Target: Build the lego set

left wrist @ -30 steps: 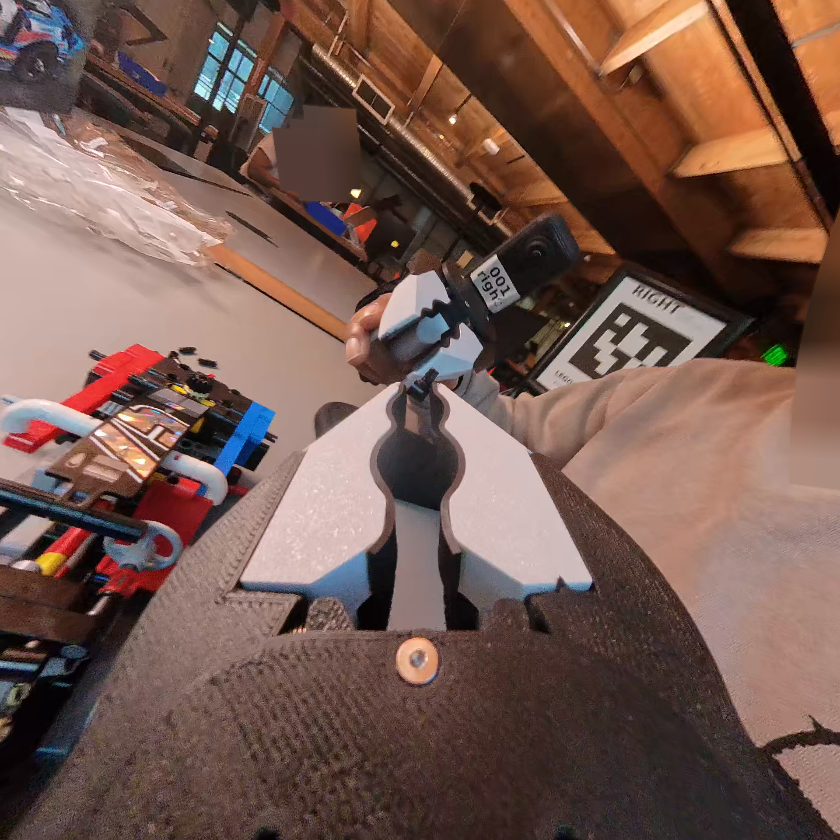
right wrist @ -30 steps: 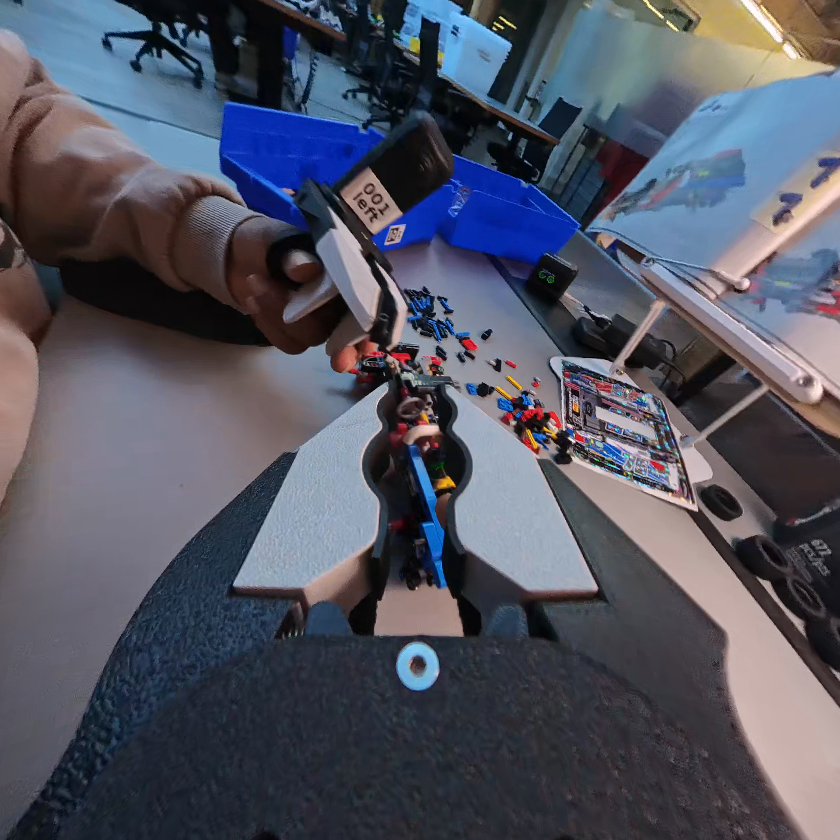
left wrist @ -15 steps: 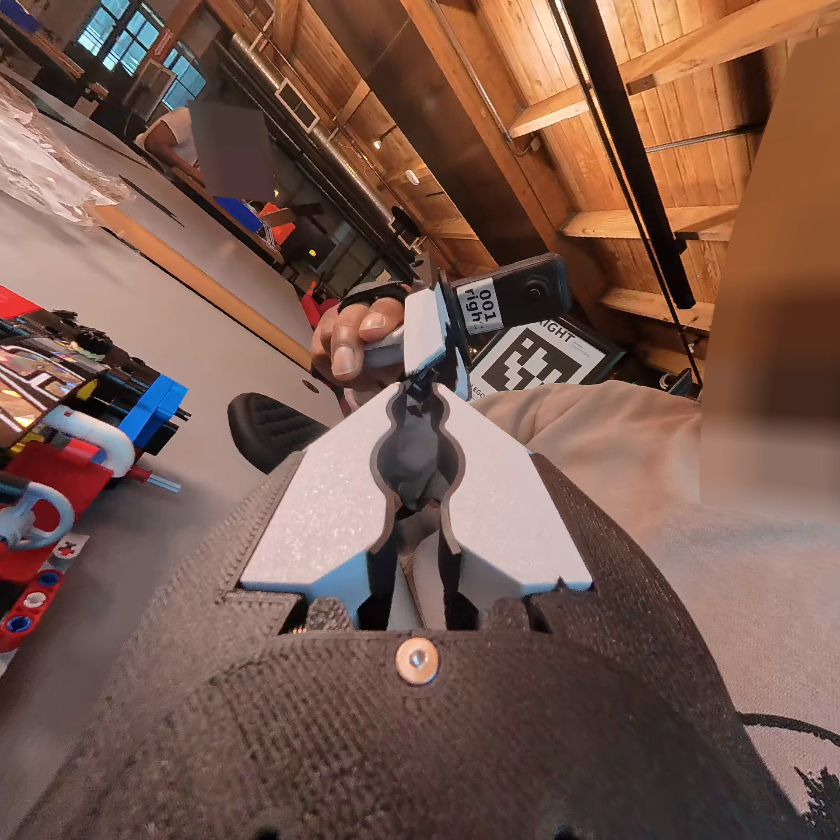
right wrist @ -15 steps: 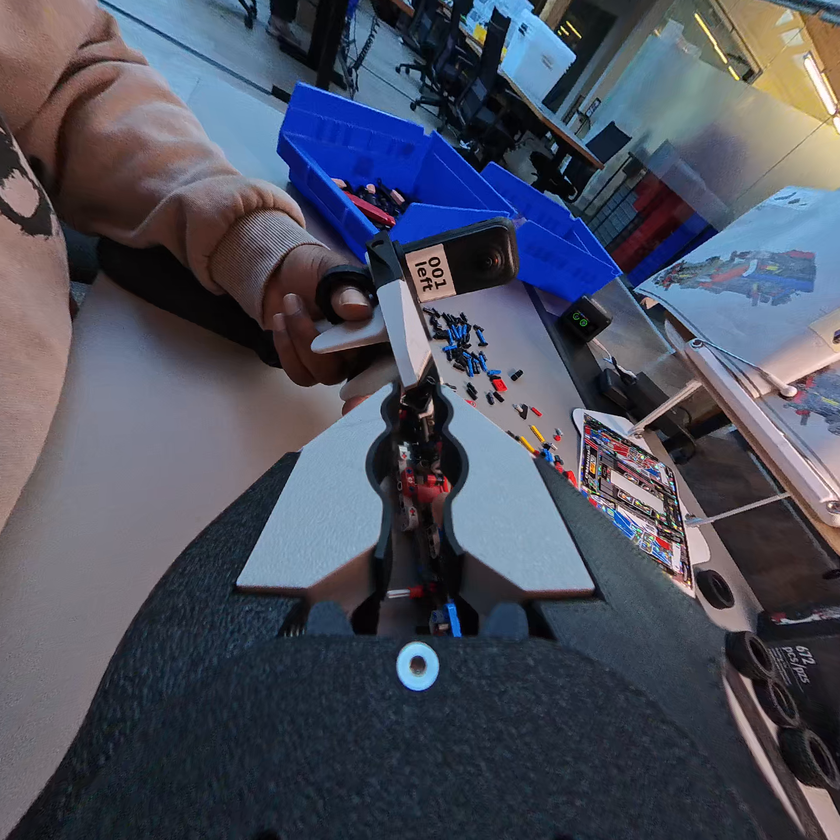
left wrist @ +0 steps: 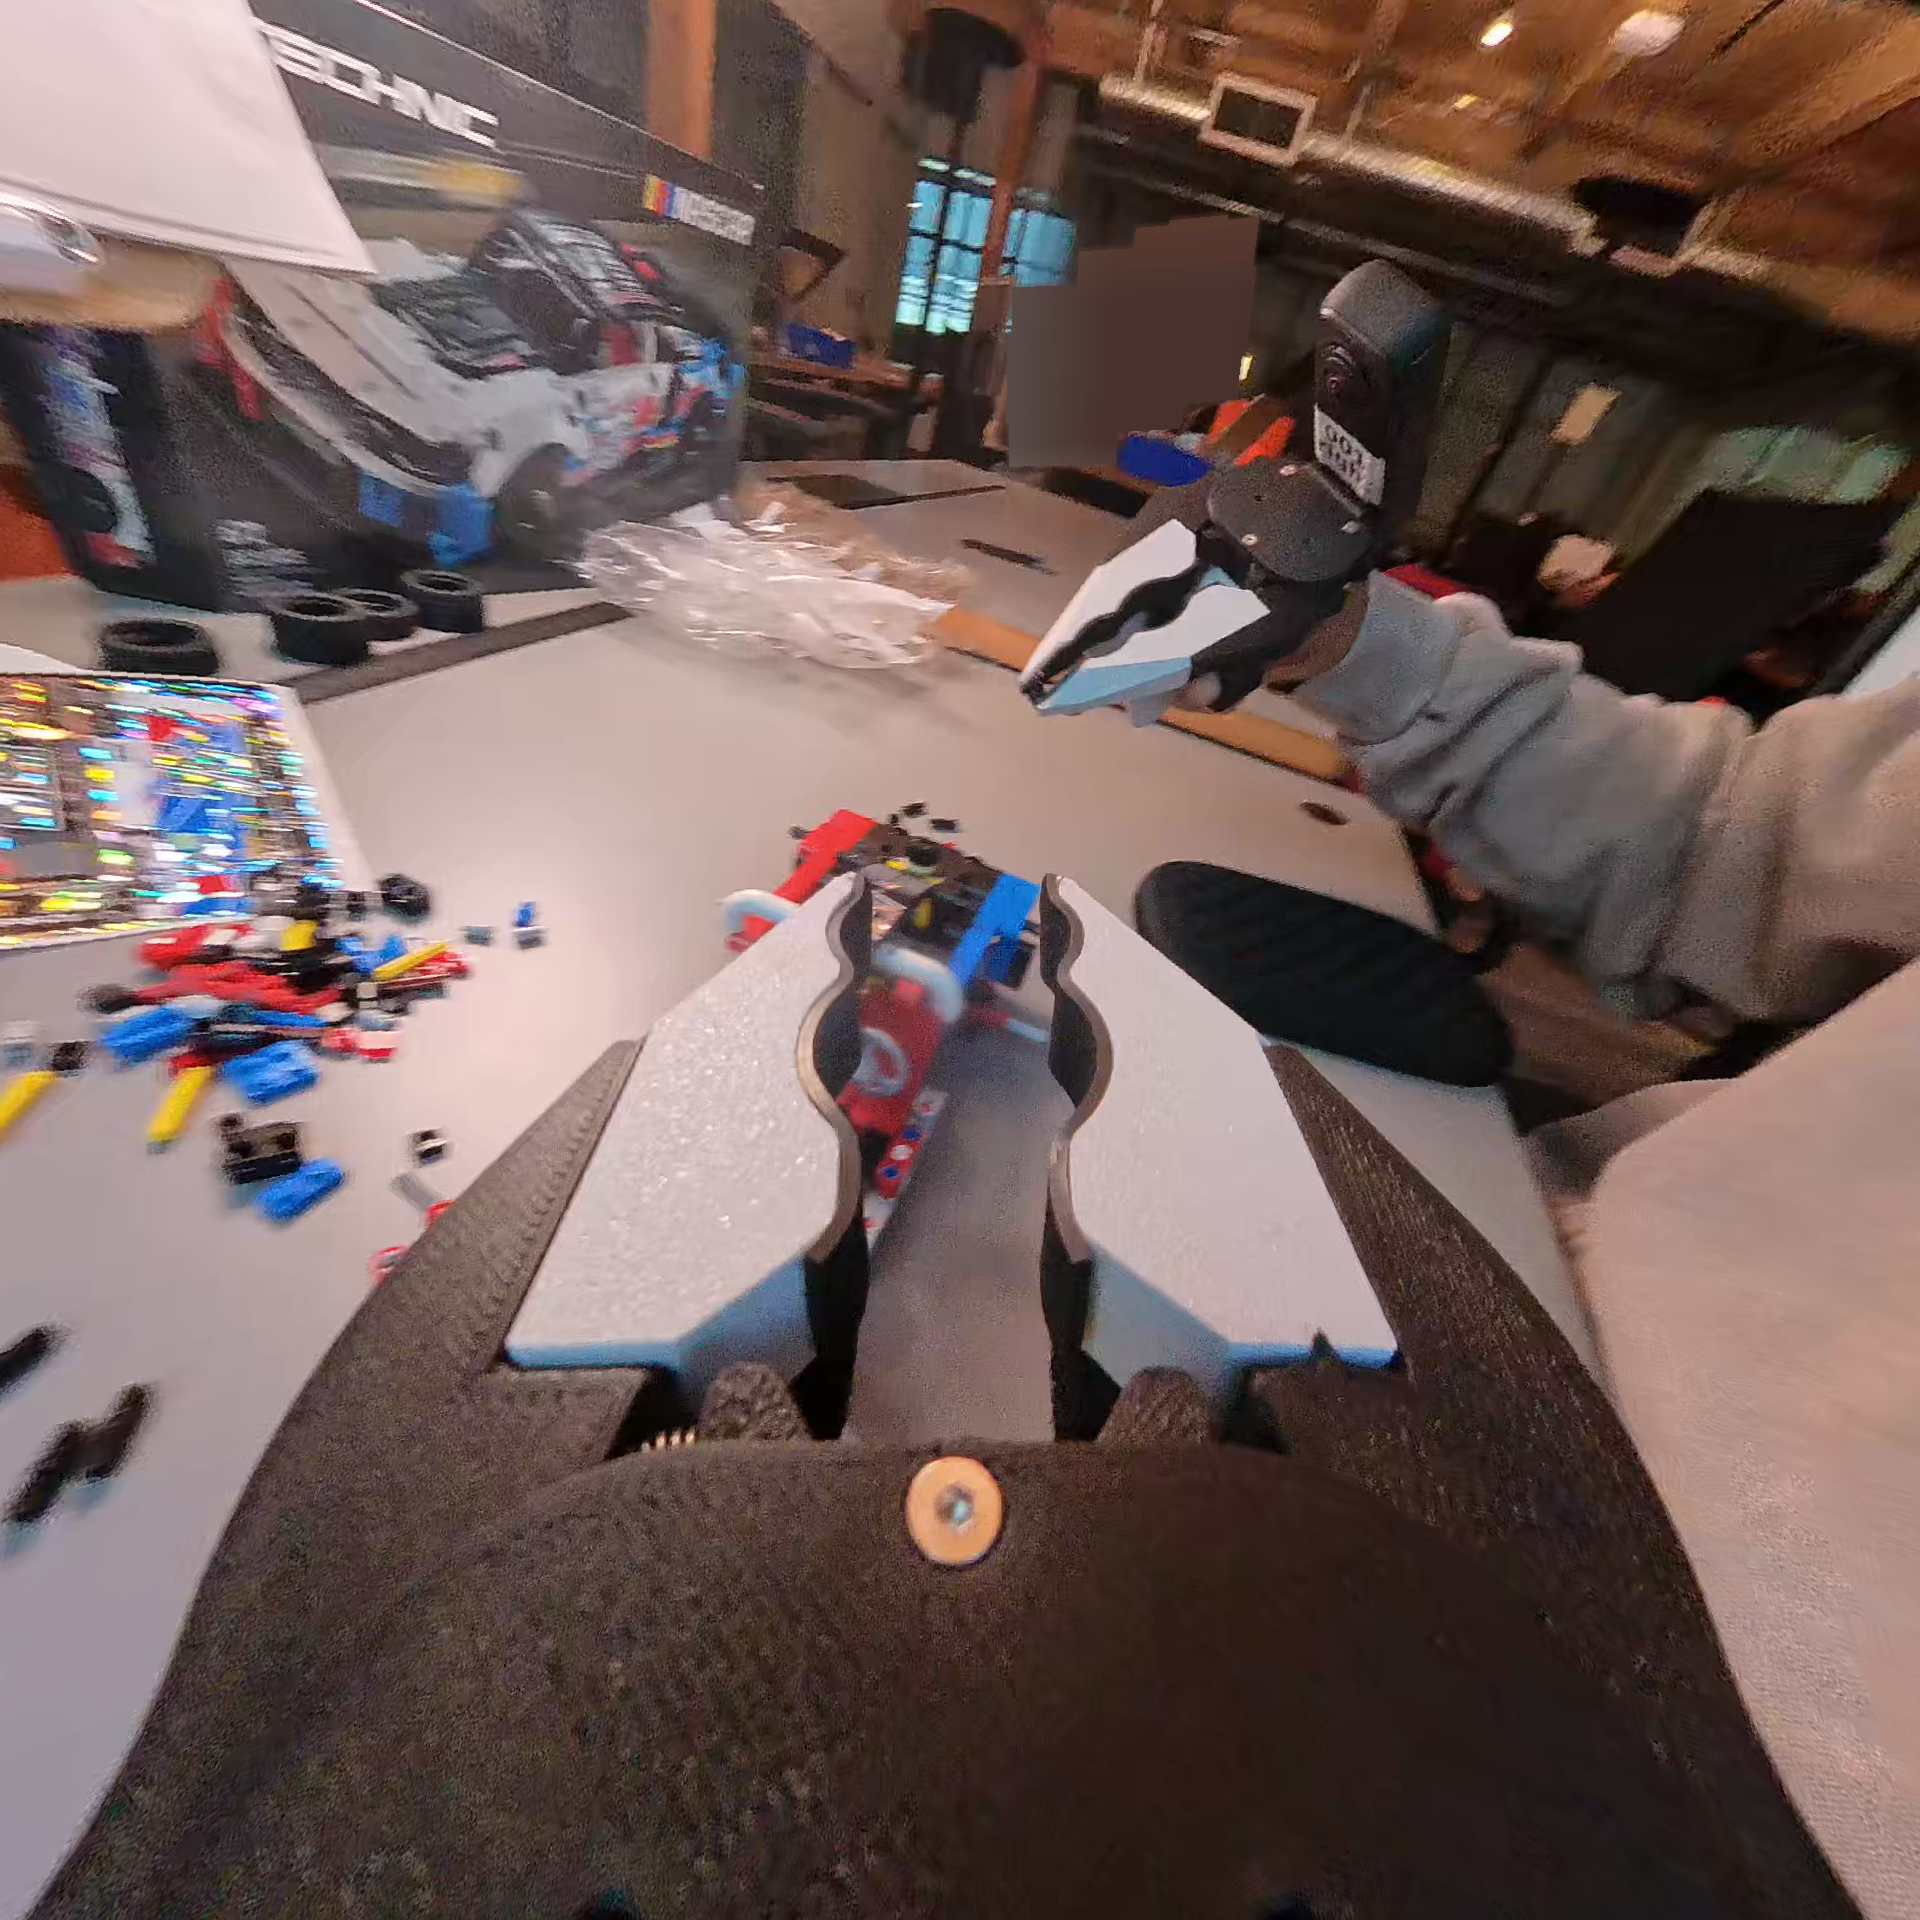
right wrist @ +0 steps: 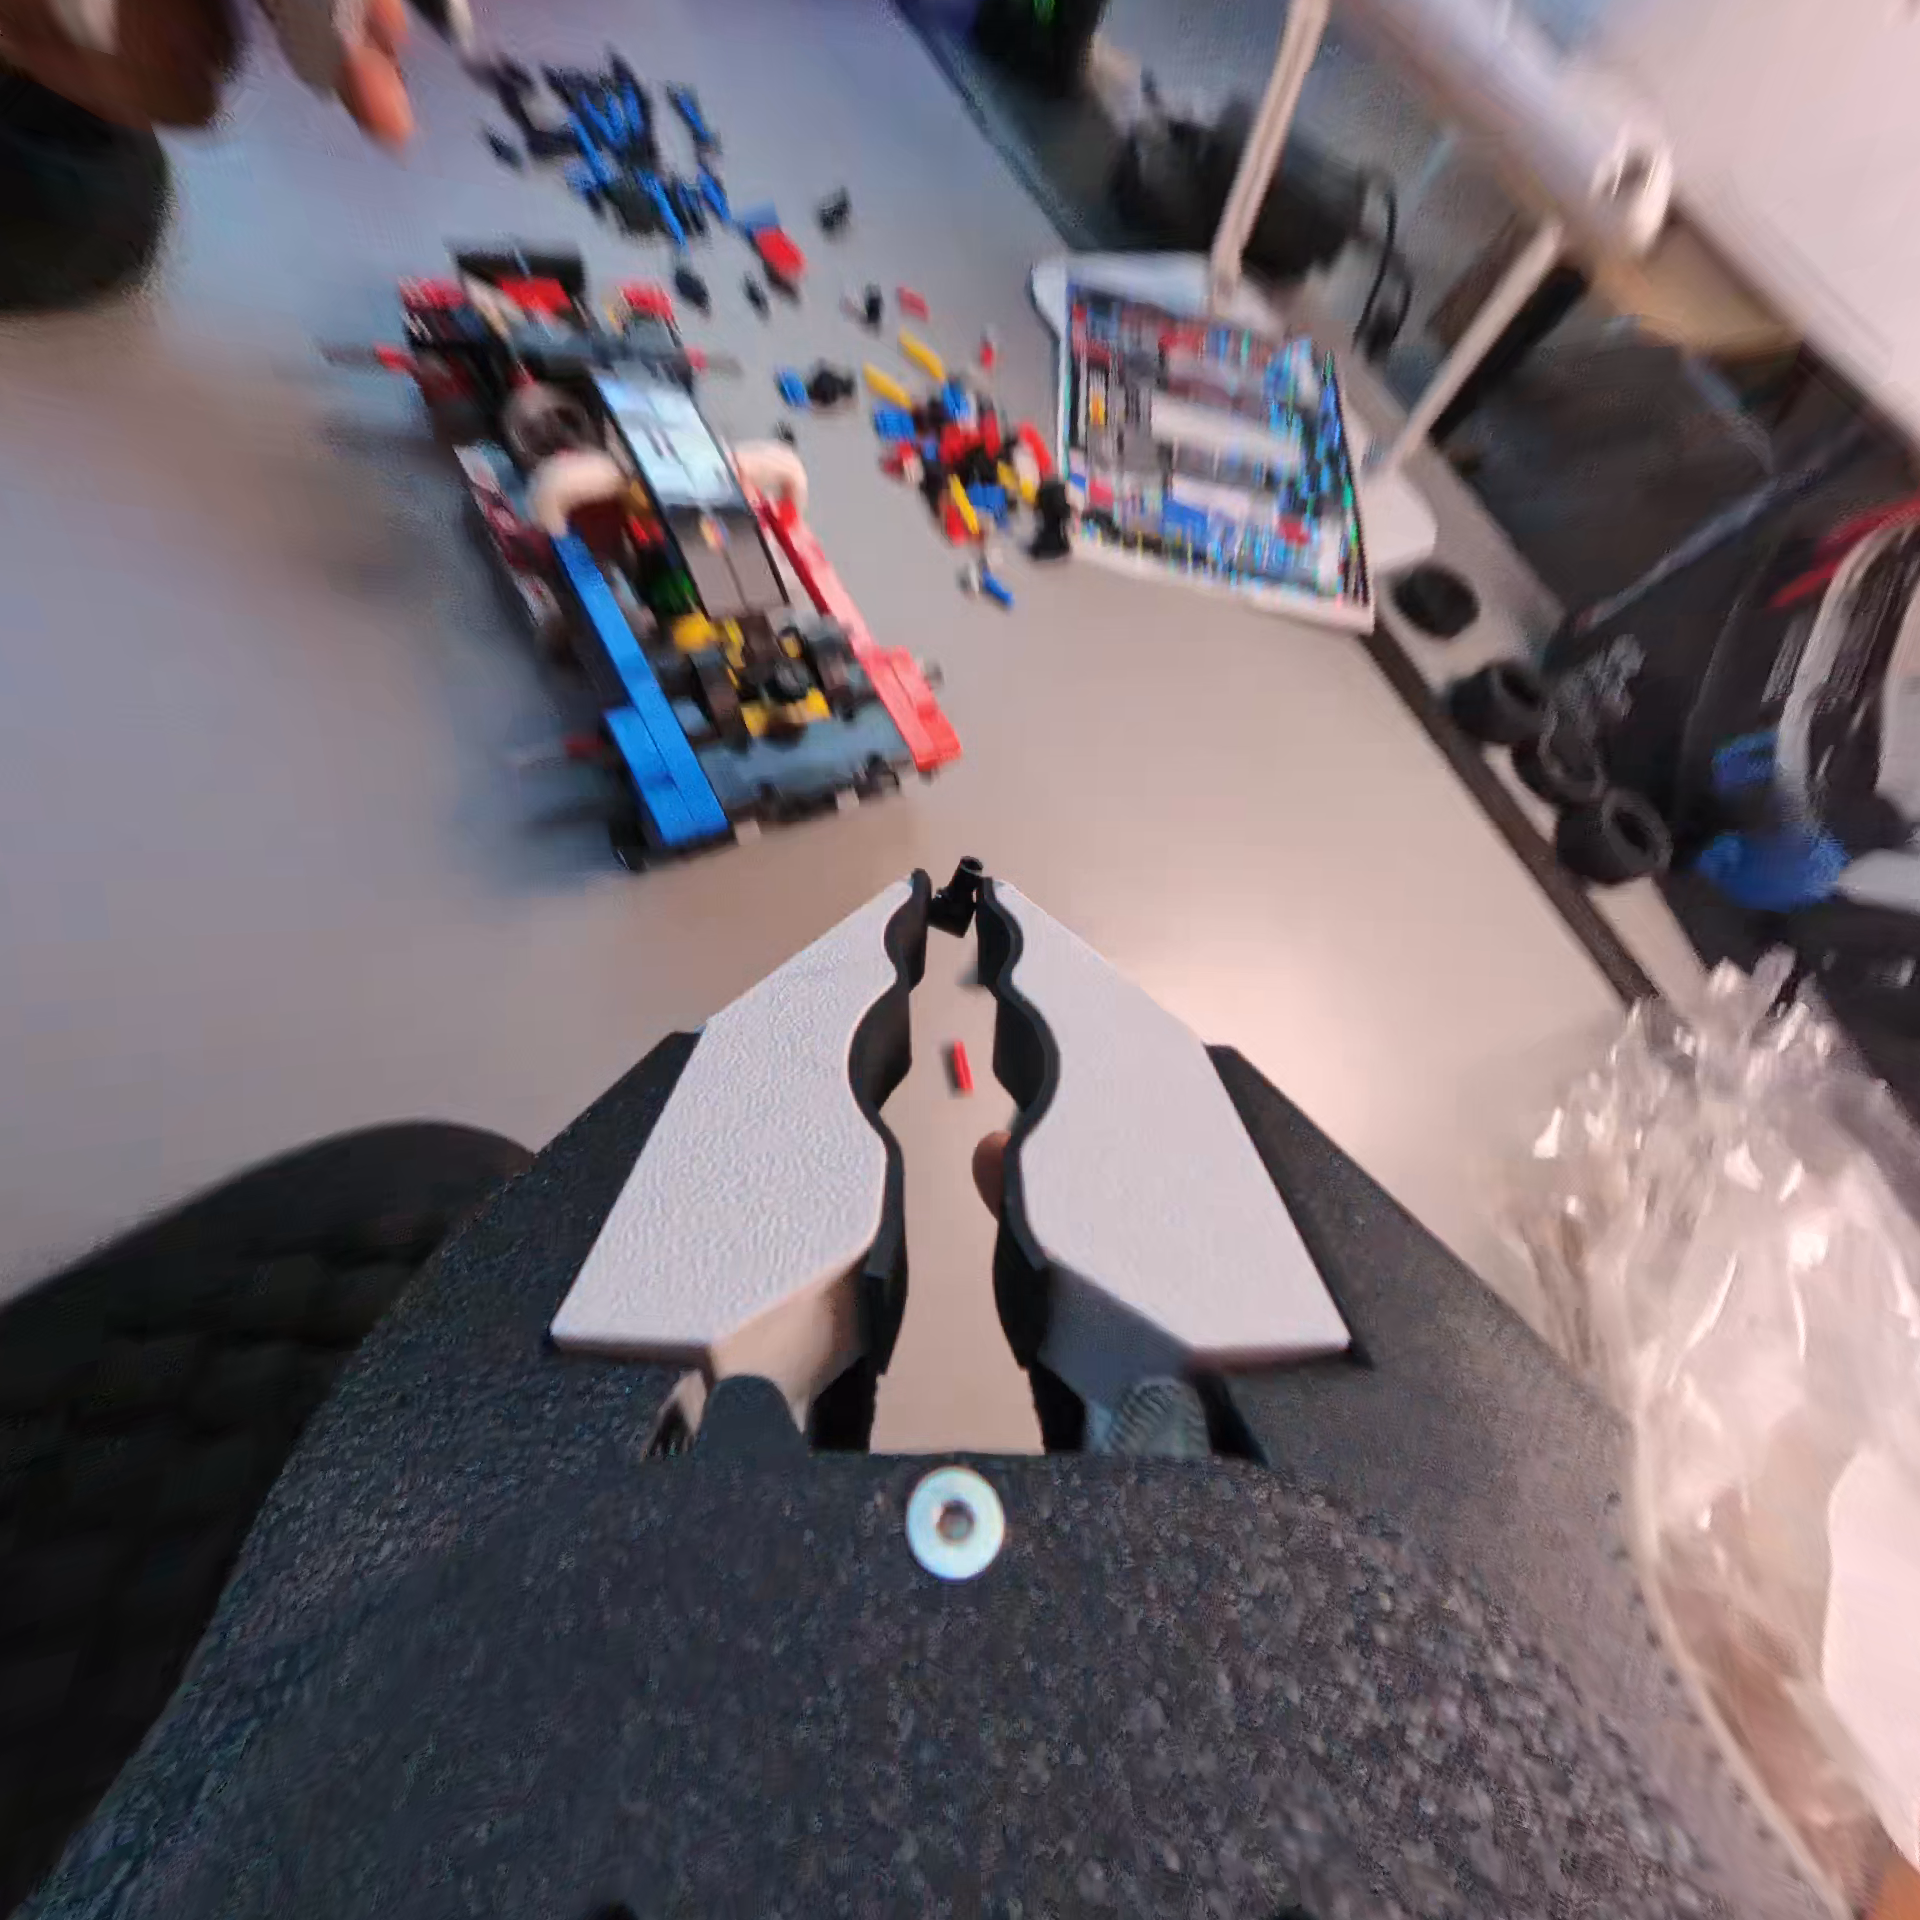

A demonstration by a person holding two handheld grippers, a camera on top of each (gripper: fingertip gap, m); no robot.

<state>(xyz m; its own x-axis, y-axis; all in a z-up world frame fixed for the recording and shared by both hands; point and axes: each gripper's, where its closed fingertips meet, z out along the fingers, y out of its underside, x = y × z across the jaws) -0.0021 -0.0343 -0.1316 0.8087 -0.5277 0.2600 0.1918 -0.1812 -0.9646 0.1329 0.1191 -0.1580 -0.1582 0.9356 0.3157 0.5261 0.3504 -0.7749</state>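
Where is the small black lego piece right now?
In the right wrist view, the small black piece is pinched at the right tongs' tips, above the table, near the car chassis.

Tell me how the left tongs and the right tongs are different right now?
The left tongs gape wide open and hold nothing; the right tongs are pinched on a tiny black piece. The left tongs point at the car model; the right tongs are held up, short of it. Both have grey fingers.

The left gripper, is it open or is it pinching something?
Open. In the left wrist view the left gripper has a wide gap between its grey fingers, with nothing held; the part-built lego car on the table shows through.
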